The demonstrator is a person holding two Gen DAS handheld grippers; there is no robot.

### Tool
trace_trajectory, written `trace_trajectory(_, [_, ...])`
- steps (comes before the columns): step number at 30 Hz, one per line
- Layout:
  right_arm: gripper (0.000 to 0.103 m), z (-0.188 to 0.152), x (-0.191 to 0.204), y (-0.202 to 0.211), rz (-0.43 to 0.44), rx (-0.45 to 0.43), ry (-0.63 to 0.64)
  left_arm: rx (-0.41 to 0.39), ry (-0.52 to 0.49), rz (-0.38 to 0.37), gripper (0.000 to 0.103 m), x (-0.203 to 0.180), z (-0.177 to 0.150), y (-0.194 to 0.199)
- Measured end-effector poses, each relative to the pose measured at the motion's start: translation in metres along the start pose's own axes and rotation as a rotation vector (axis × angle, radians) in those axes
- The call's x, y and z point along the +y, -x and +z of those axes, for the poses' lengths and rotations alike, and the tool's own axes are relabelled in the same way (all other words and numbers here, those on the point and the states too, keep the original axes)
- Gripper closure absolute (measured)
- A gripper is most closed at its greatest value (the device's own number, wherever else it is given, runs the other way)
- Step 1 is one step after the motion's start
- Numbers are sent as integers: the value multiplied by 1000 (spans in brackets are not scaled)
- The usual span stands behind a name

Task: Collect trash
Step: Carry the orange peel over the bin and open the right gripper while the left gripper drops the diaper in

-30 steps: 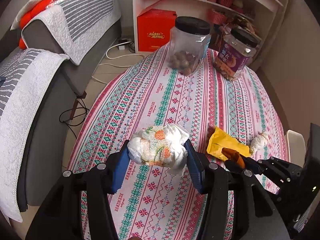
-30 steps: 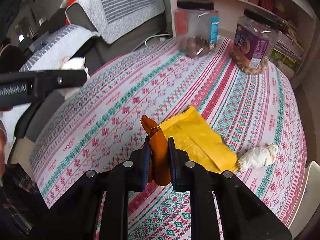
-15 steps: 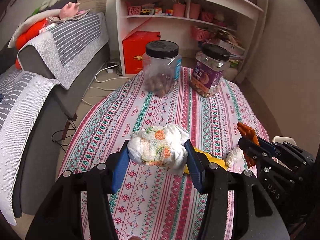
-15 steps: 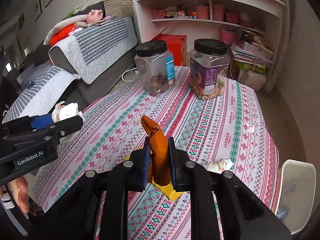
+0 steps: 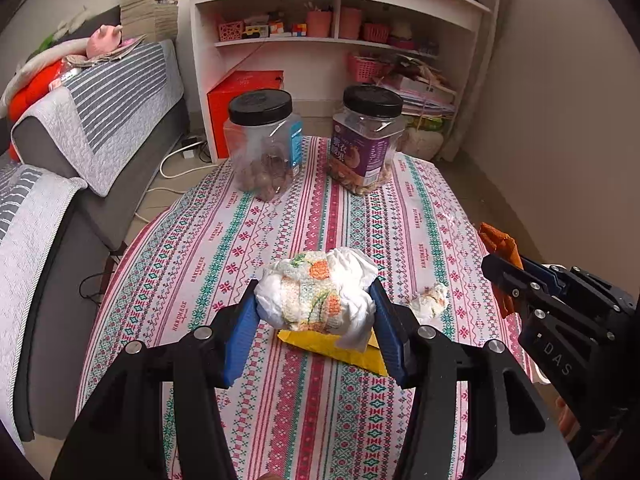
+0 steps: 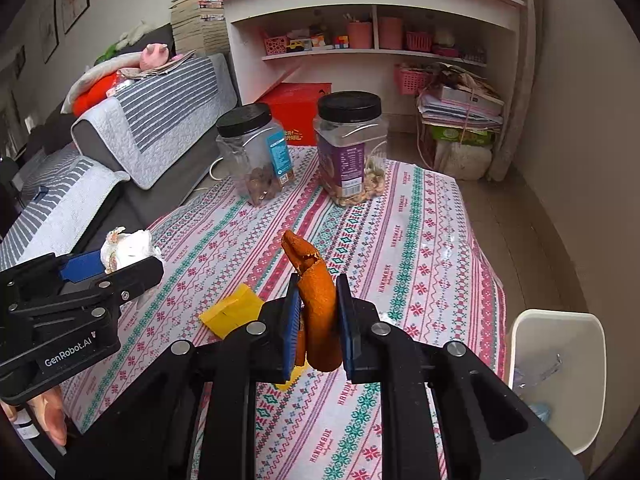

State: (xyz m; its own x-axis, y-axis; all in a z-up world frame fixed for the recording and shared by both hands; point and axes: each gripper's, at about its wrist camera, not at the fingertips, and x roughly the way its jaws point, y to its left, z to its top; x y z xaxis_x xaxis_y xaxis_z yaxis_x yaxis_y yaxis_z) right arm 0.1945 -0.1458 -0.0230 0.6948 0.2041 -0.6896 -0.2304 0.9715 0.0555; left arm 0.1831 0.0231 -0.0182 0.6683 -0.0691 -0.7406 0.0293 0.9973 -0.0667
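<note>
A: Report the left gripper [image 5: 316,312].

B: Blue pads clamped on a crumpled white tissue wad with orange and green print [image 5: 316,294]; the wad is held above the table, clear of the cloth.

A: Right gripper [image 6: 318,320]?

B: Pads pressed together on a curved orange strip of peel [image 6: 318,312]; the strip stands upright between them, its tip above the pad ends. In the left wrist view the same strip [image 5: 500,248] projects from the right gripper at the right edge.

A: Items remaining on the surface, near to far?

B: A flat yellow paper wrapper [image 5: 340,350] lies on the patterned red, green and white tablecloth [image 5: 312,216] directly below the held wad; a small crumpled white paper ball [image 5: 430,300] lies just beside it to the right. At the far end stand two clear plastic jars with black lids — one with a blue label holding brown nuts [image 5: 264,146], one with a purple label holding pale nuts [image 5: 366,140].

A: Receptacle?

B: A white plastic bin [image 6: 556,376] stands off the table's right edge, near the right gripper; clear plastic scraps are visible inside it.

A: Background?

B: A white shelf unit [image 5: 332,36] against the wall; a red box [image 5: 244,100] on the floor before it.
</note>
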Motion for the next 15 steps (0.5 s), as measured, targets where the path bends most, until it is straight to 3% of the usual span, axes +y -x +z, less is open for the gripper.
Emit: trace_trajectory(15, [86,-6,-65,28,-125,-28,-65,-10,-57,-59,50,-53,0,-4])
